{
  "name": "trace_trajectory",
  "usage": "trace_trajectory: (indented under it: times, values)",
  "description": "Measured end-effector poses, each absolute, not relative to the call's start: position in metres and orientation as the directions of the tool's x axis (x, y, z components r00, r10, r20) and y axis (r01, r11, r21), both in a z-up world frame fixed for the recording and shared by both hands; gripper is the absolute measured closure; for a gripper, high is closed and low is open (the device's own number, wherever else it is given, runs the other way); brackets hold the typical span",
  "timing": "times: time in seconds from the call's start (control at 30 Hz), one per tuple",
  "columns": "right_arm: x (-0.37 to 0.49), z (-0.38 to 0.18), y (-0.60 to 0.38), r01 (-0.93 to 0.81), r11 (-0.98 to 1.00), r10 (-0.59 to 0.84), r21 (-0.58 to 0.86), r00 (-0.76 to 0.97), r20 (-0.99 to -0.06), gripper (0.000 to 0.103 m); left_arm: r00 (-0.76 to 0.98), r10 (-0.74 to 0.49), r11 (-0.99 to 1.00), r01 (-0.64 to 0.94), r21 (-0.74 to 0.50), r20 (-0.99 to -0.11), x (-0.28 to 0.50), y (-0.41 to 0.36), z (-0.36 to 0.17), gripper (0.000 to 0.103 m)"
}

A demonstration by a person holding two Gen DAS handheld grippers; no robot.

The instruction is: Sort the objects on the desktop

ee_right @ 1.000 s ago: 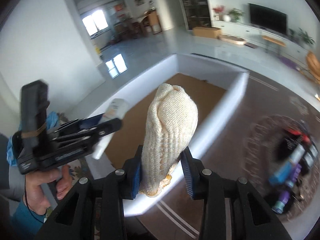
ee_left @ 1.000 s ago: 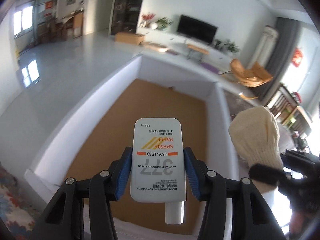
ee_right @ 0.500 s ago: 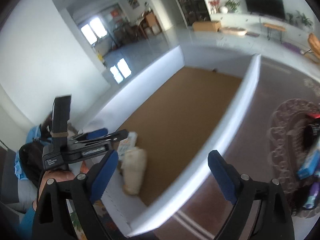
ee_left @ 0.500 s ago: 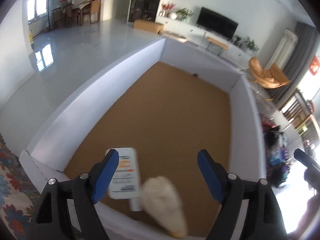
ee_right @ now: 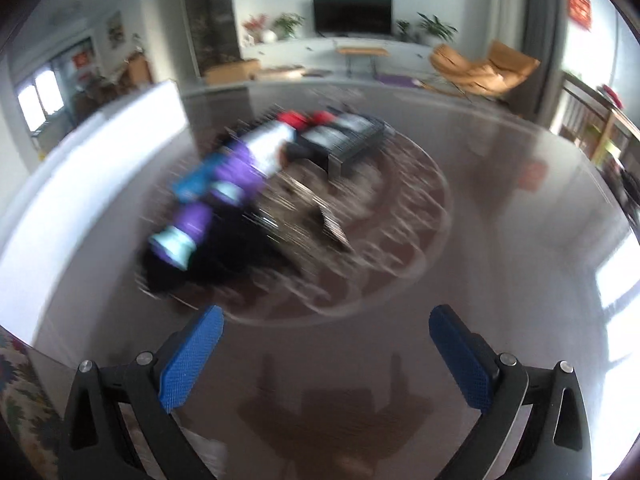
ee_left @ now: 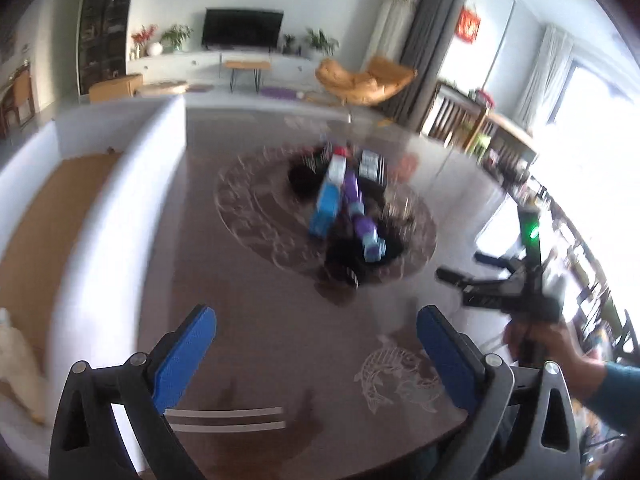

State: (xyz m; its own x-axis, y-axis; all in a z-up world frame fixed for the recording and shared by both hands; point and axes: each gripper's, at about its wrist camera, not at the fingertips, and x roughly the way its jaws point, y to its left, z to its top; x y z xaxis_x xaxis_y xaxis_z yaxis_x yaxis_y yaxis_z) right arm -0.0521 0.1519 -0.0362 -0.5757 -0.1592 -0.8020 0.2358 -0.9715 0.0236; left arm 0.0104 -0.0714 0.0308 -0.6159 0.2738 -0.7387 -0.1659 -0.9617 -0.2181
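Note:
A blurred pile of small objects lies on the round patterned part of the dark table: a blue box (ee_left: 325, 208), a purple bottle (ee_left: 358, 210), black items. In the right wrist view the purple bottle (ee_right: 224, 188) and a dark box (ee_right: 348, 140) show. My left gripper (ee_left: 316, 354) is open and empty above the near table. My right gripper (ee_right: 326, 354) is open and empty; it also shows in the left wrist view (ee_left: 460, 266). The cream knitted glove (ee_left: 16, 368) lies in the white box (ee_left: 108, 216) with the brown floor.
The white box's wall stands along the left of the table (ee_right: 100, 160). A fish engraving (ee_left: 396, 376) marks the table near its front edge. Beyond the table are an orange chair (ee_left: 360, 80) and a TV (ee_left: 242, 32).
Both grippers let go of the sunscreen tube and the glove into the white box, opened, and swung right from the box to the object pile on the table.

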Motion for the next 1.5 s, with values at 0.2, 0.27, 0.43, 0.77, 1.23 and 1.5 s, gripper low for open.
trace_trajectory:
  times: [0.2,0.27,0.43,0.77,1.23,1.5]
  values:
    - [-0.07,-0.067,0.17,0.174,-0.985,-0.098,-0.001,-0.559,-0.824,0.0,-0.546,0.212,-0.977,-0.139,-0.163,-0.81,-0.045,-0.036,-0.044,0.001]
    - [-0.073,-0.068,0.168,0.17,-0.985,-0.089,-0.01,-0.568,-0.818,0.0,-0.554,0.176,-0.983,-0.135,-0.12,-0.814,-0.06,-0.027,-0.054,0.001]
    - [-0.09,-0.073,0.165,0.159,-0.987,-0.085,-0.007,-0.569,-0.818,0.0,-0.574,0.066,-0.992,-0.126,0.008,-0.816,-0.088,-0.004,-0.059,0.0]
    - [-0.095,-0.075,0.161,0.159,-0.987,-0.083,-0.01,-0.569,-0.818,0.0,-0.574,0.07,-0.993,-0.117,-0.003,-0.816,-0.096,0.001,-0.057,0.0]
    - [-0.096,-0.075,0.16,0.159,-0.987,-0.084,-0.01,-0.57,-0.817,0.0,-0.577,0.071,-0.993,-0.117,-0.003,-0.814,-0.094,-0.003,-0.058,0.0]
    - [-0.095,-0.075,0.161,0.159,-0.987,-0.084,-0.009,-0.57,-0.817,0.0,-0.577,0.071,-0.993,-0.117,-0.003,-0.814,-0.094,-0.002,-0.057,0.0]
